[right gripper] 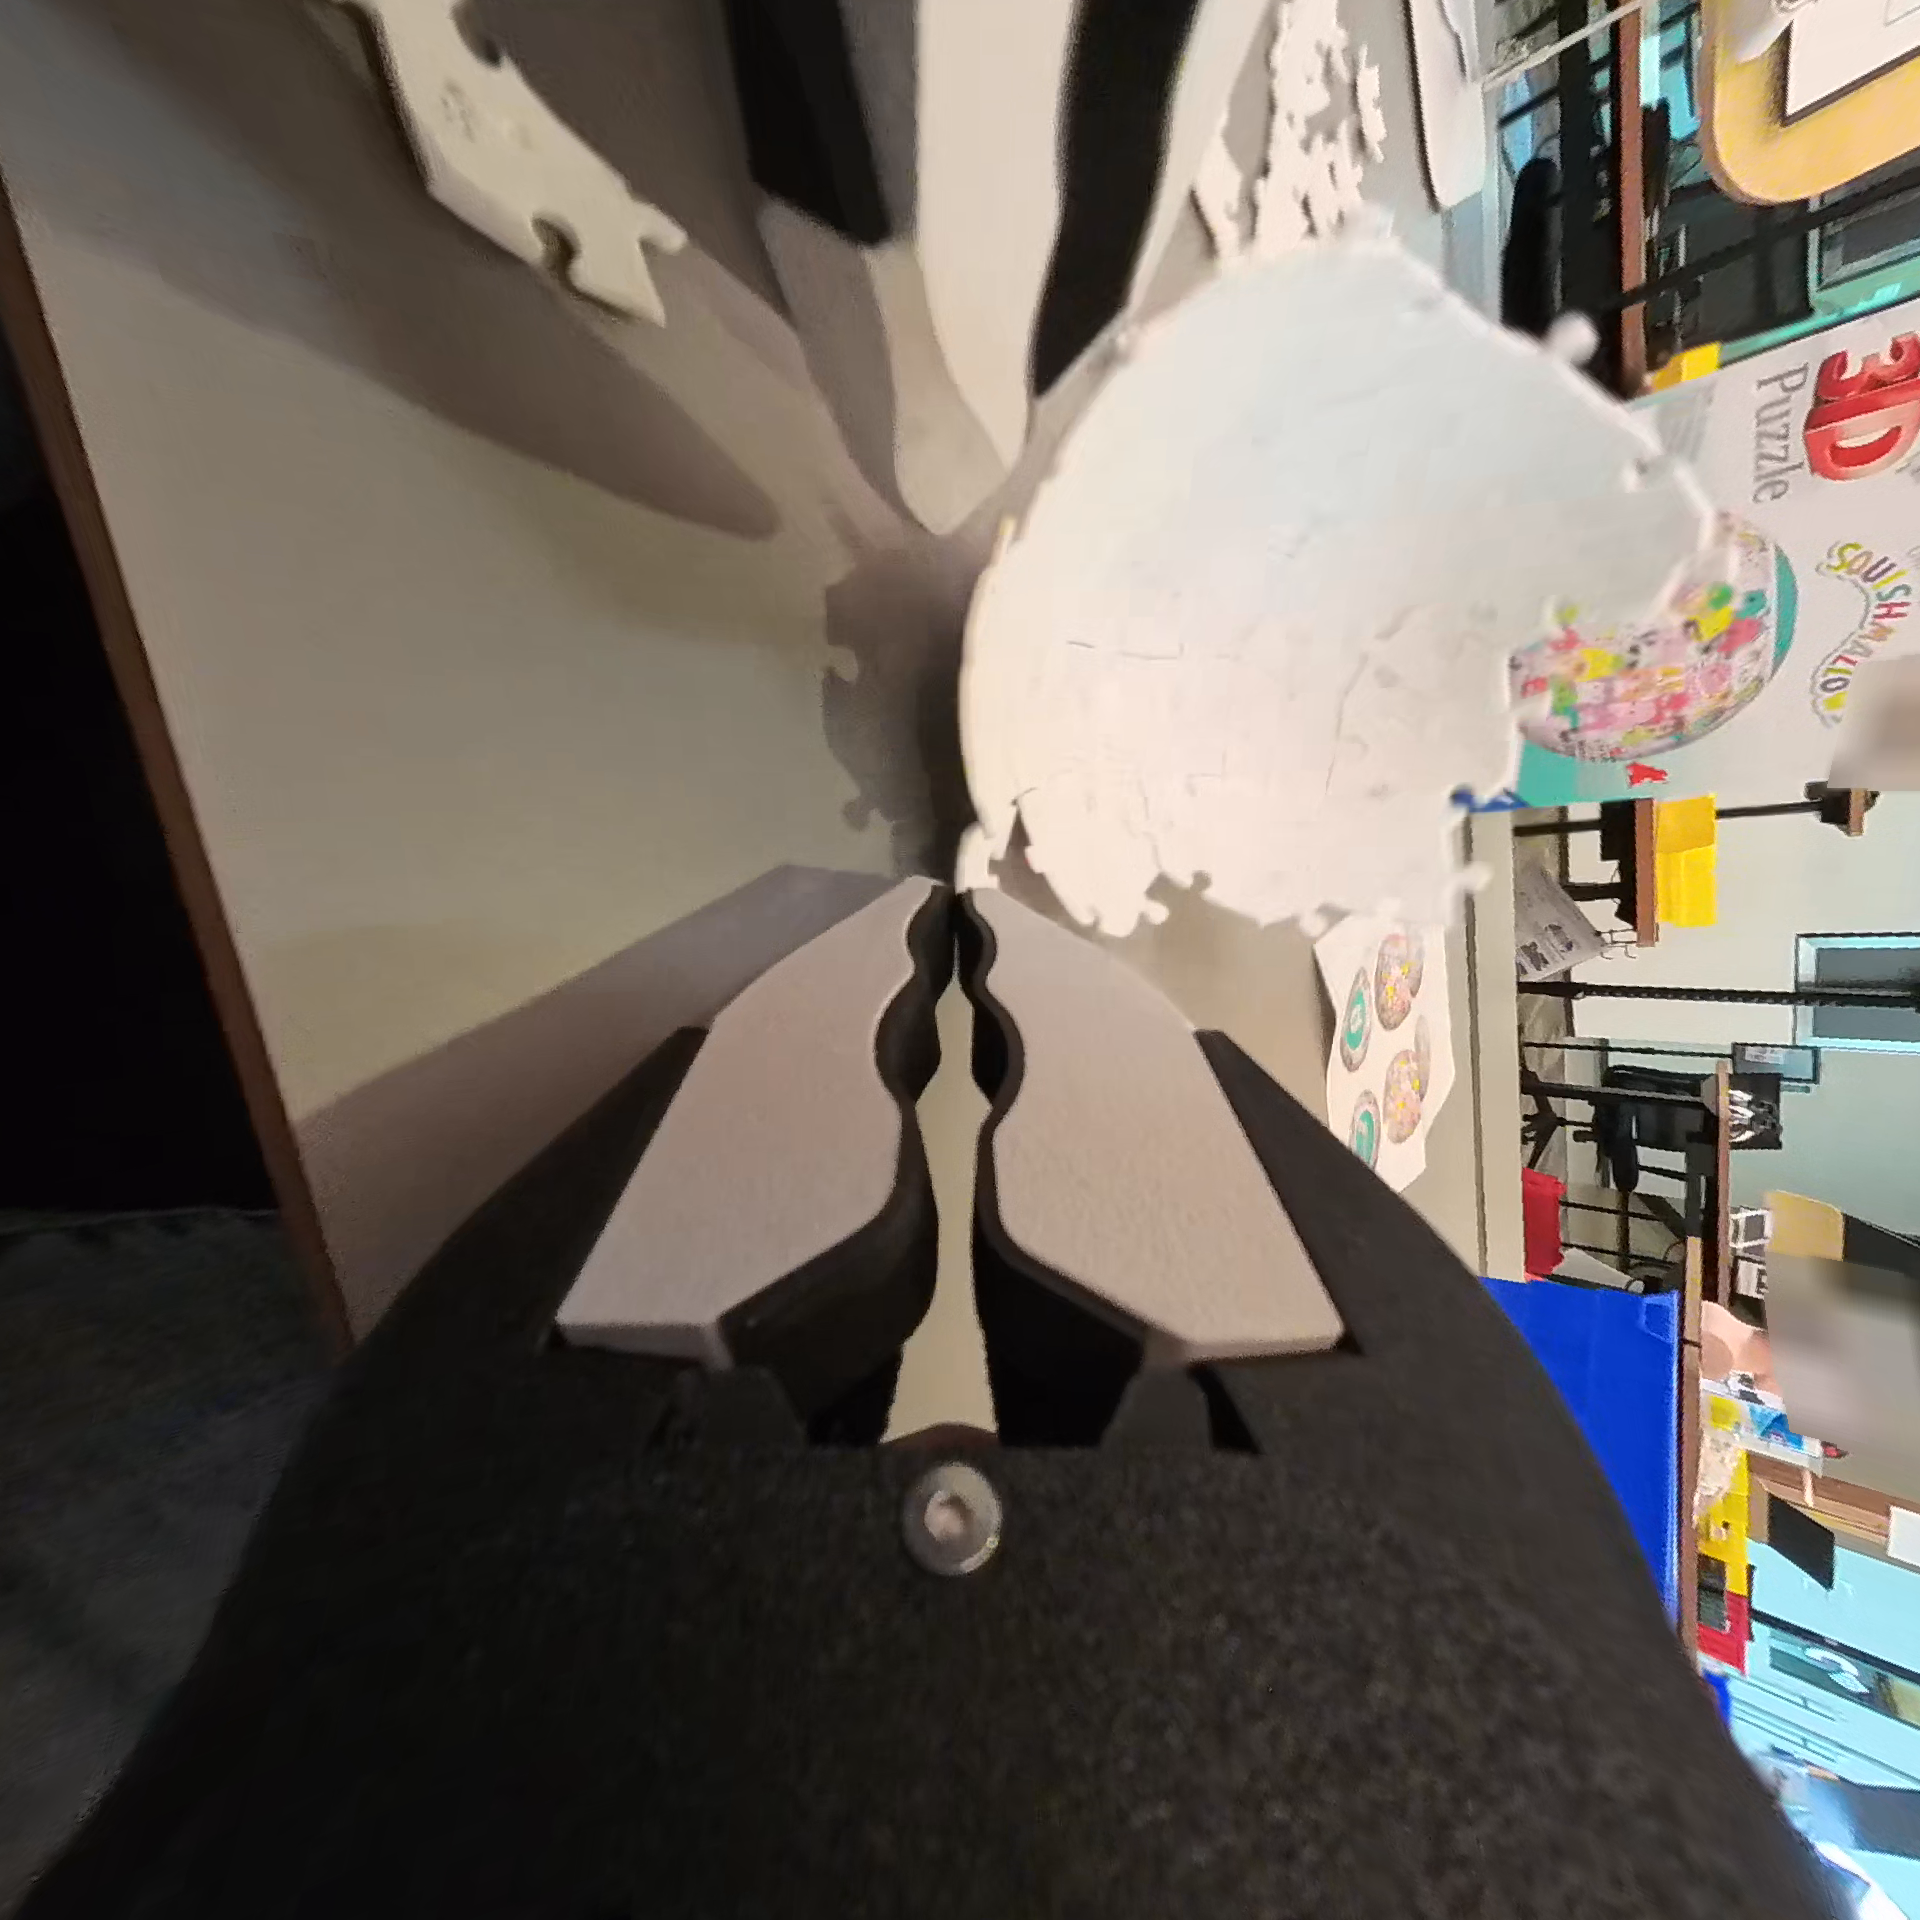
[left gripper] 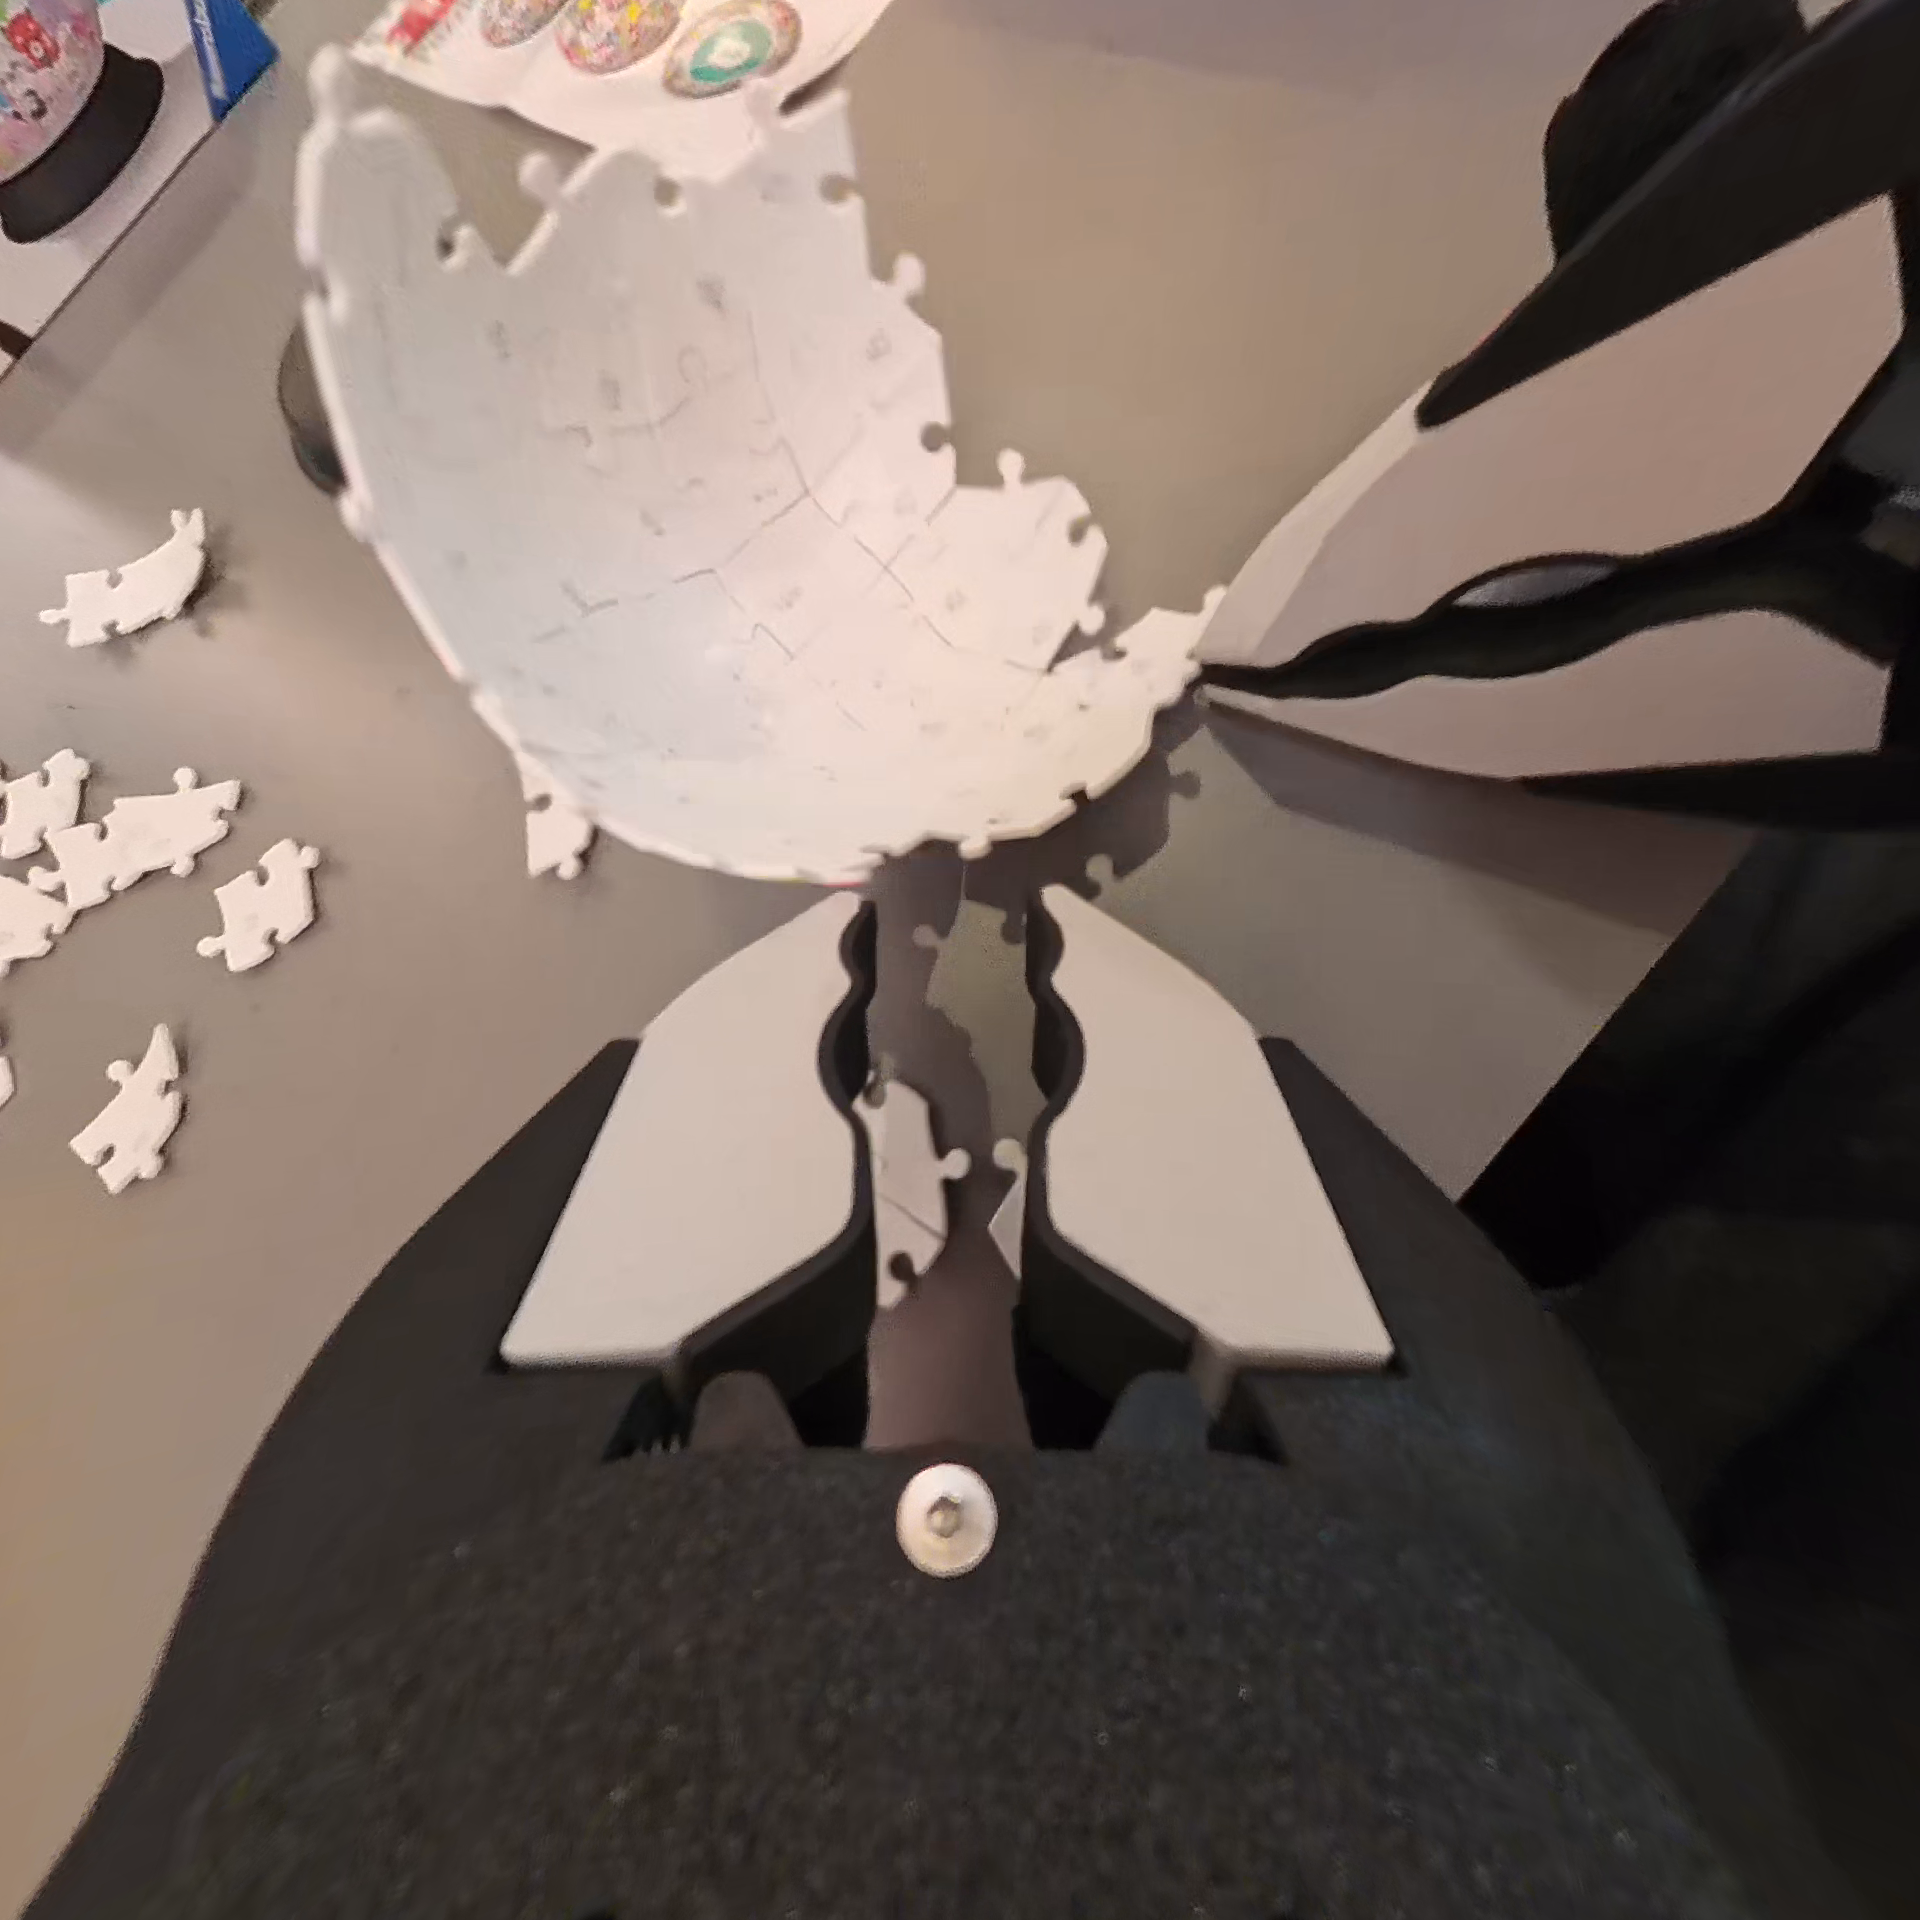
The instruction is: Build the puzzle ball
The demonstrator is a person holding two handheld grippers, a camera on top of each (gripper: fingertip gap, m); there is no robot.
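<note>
White puzzle ball (left gripper: 675, 540) shell, rim pinched in right gripper (right gripper: 954, 902) jaws

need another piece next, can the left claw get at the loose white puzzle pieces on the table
Probably yes: the loose white puzzle pieces lie uncovered beside the half-built white puzzle ball, and the left claw looks open.

A workshop or lab-like workroom: beyond a pale tabletop (right gripper: 436, 665) stand dark metal racks (right gripper: 1662, 1049) with clutter, yellow bins (right gripper: 1685, 862), a blue crate (right gripper: 1590, 1382), and another wood-edged table (right gripper: 1787, 156).
</note>
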